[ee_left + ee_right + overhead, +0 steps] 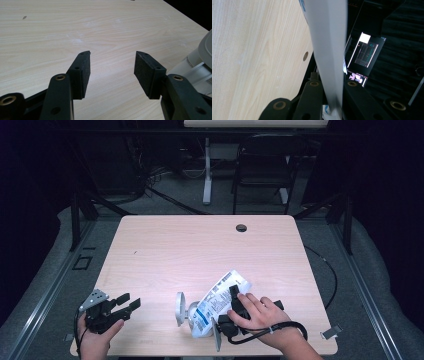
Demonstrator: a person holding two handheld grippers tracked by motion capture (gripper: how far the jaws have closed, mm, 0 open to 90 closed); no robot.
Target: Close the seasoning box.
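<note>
The wooden table [200, 245] carries the work at its near edge, right of centre. There a white pouch with blue print [220, 302] lies tilted, its top pointing far and right, its lower end beside a grey round-ended fitting [181, 309] that looks like a cap or dispenser part; what it is exactly cannot be told. The right gripper [234, 295] is clamped on the pouch, its jaws drawn close with the thin white sheet [329, 50] pinched between them. The left gripper [127, 304] rests at the near left, well apart from the pouch, jaws wide with nothing between them. The step in hand seems to be steadying the pouch. Next, the left gripper likely must cross rightward and take the grey fitting while the right keeps its pinch.
</note>
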